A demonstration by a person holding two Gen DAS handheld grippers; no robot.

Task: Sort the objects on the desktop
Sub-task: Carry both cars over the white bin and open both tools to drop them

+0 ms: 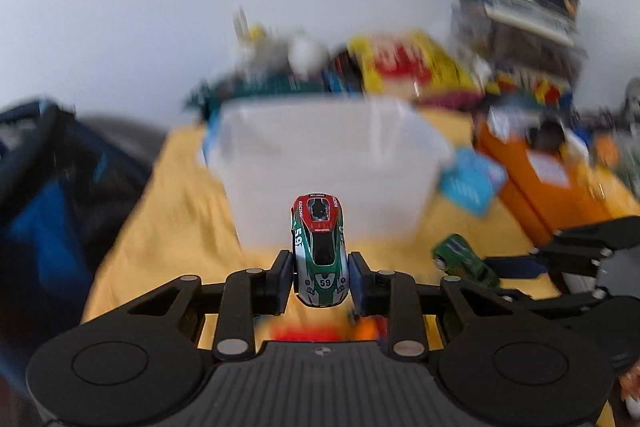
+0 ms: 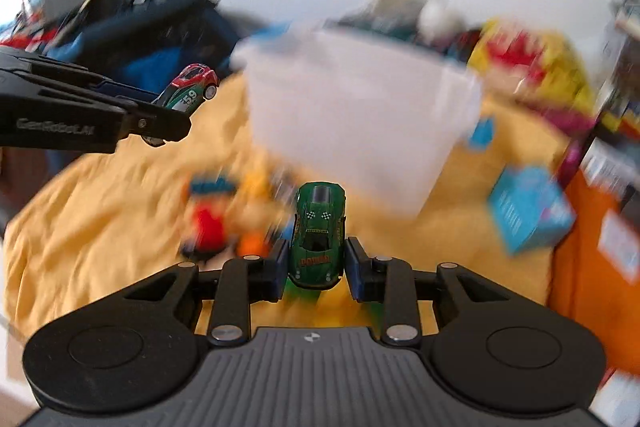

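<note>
Green, white and red, the number 59 racing car point(image 1: 320, 251) sits clamped in the left gripper point(image 1: 321, 279), blue pads pressed against both its flanks near the end closest to the camera. Its long axis runs straight away along the fingers, the red-roofed end pointing far, toward the translucent white bin point(image 1: 332, 163). From the right wrist the same car point(image 2: 191, 91) shows at the far left, held clear above the yellow cloth point(image 2: 100, 195), tilted with its red end up and to the right.

Over on the right gripper point(image 2: 316, 267), the jaws are closed on a dark green toy car point(image 2: 319, 231), pads squeezing its sides. That car too lies lengthwise along the fingers, its far end aimed at the near wall of the bin point(image 2: 360, 115), chequered marks visible on its top. In the left wrist view it appears point(image 1: 466, 261) low at the right, held by the black fingers and angled with one end toward the left.

Below both cars, blurred red and orange toys point(image 2: 224, 223) lie on the cloth. A light blue box point(image 2: 528, 207) rests right of the bin, beside an orange box point(image 1: 536, 179). Everything beyond is smeared with motion blur.
</note>
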